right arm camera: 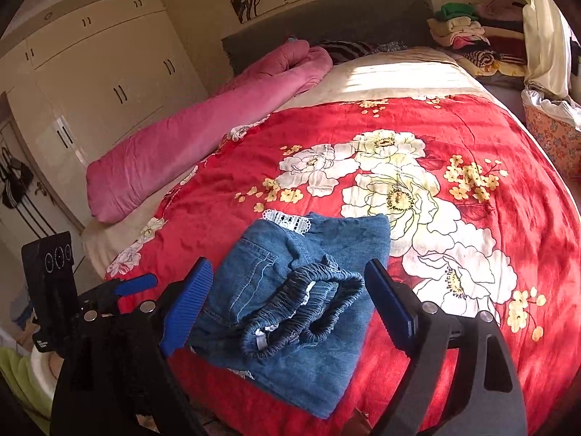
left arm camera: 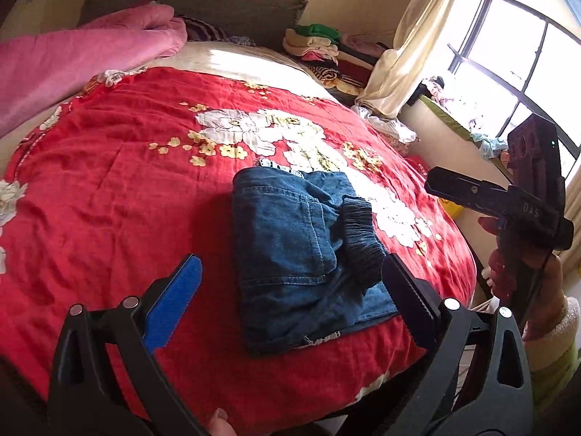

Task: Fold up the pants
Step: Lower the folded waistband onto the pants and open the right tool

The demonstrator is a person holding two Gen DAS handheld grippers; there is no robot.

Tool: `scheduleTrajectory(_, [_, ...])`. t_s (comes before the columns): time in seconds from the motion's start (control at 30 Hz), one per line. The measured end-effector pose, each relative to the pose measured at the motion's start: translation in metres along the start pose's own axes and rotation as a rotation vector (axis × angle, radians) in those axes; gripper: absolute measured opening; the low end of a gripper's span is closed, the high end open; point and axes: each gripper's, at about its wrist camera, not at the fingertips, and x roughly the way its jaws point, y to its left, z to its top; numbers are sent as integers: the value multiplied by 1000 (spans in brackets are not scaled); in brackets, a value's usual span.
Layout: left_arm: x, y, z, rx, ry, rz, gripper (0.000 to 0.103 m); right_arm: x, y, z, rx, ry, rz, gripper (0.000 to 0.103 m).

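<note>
The blue denim pants [left arm camera: 287, 239] lie folded into a compact rectangle on the red floral bedspread [left arm camera: 109, 189], near its front edge. Their grey elastic waistband [right arm camera: 308, 298] is bunched on top, and white lace trim shows at the far edge. My left gripper [left arm camera: 290, 259] is open, hovering just in front of the pants with nothing between its pads. My right gripper [right arm camera: 289, 264] is also open over the near part of the pants [right arm camera: 319, 363], holding nothing. Each gripper shows in the other's view: the right gripper [left arm camera: 508, 200] at the right, the left gripper [right arm camera: 109, 290] at the lower left.
A rolled pink quilt [right arm camera: 203, 138] lies along the left side of the bed. Stacked folded clothes [right arm camera: 464, 32] sit by the grey headboard [right arm camera: 326, 25]. A curtain [left arm camera: 417, 47] and window are at the right, a floral basket [right arm camera: 552, 134] is beside the bed, and wardrobes [right arm camera: 90, 72] stand at the left.
</note>
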Motion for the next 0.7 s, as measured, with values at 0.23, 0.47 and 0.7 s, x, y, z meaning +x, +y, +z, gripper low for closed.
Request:
scheduleTrajectory(0.23, [-1,16,3,-12,-4,59,93,-3,7,-20,-25,-1,-42,85])
scheduleTrajectory(0.47, [14,26,9,-8,22,123,93,12,22,-47,-57,44,-52,88])
scheduleTrajectory(0.7, [61,5,13,126,81,202,93,44,24,-70,-102,128,-218,88])
